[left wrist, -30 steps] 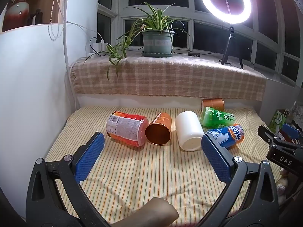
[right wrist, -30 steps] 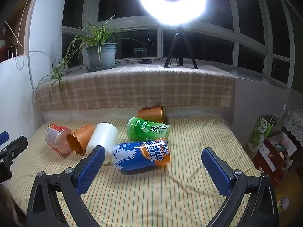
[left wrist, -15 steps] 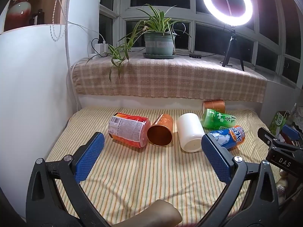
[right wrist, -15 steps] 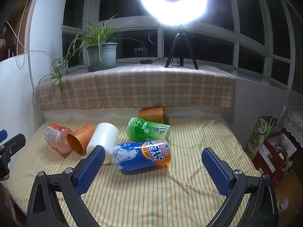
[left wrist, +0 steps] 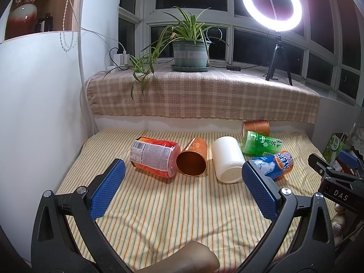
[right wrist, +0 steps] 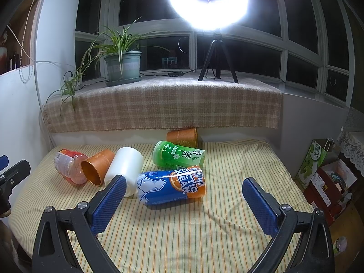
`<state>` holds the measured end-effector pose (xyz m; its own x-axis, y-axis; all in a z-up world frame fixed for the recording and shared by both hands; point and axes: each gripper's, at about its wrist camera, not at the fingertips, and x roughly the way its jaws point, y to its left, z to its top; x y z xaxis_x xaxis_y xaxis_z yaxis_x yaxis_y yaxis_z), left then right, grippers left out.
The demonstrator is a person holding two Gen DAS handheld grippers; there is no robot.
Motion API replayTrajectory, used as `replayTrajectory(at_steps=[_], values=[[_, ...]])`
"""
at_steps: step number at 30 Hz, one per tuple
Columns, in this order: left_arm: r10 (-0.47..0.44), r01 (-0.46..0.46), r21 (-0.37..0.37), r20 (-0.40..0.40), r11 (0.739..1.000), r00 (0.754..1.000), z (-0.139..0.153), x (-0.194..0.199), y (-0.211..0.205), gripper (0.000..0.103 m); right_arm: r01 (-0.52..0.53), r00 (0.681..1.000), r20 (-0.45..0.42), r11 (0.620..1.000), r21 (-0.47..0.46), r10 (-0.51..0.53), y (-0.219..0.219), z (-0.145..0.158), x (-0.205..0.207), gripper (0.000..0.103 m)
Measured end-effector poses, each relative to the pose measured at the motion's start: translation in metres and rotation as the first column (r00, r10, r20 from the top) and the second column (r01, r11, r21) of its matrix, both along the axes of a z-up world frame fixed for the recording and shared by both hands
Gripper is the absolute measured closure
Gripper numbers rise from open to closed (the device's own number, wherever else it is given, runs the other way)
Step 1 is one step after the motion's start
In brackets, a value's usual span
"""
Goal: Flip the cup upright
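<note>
Striped cloth (left wrist: 182,216) on the worktop looks soft and wrinkled, so I'd expect any cup I stand there to wobble or tip. Bigger risk imo: cups lie packed side by side, so closing on one could roll its neighbours. Orange cup (left wrist: 192,158) lies on its side, mouth toward me, touching the red cup (left wrist: 153,157) and just beside the white cup (left wrist: 227,159). It's ahead of the left gripper (left wrist: 182,191), between the finger lines but beyond the tips. Left fingers spread, empty. Right gripper (right wrist: 182,202) also spread, empty, blue cup (right wrist: 170,186) just ahead.
</note>
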<state>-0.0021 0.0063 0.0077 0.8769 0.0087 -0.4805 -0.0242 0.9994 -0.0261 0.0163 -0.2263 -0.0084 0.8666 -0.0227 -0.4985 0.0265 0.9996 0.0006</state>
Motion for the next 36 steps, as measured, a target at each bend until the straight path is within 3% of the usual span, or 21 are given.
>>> replayTrajectory(at_steps=[36], values=[[0.001, -0.001, 0.003, 0.002, 1.0, 1.0, 0.0012, -0.0012, -0.0008, 0.0, -0.009, 1.0, -0.018, 1.0, 0.005, 0.009, 0.0022, -0.0046, 0.0011, 0.0]])
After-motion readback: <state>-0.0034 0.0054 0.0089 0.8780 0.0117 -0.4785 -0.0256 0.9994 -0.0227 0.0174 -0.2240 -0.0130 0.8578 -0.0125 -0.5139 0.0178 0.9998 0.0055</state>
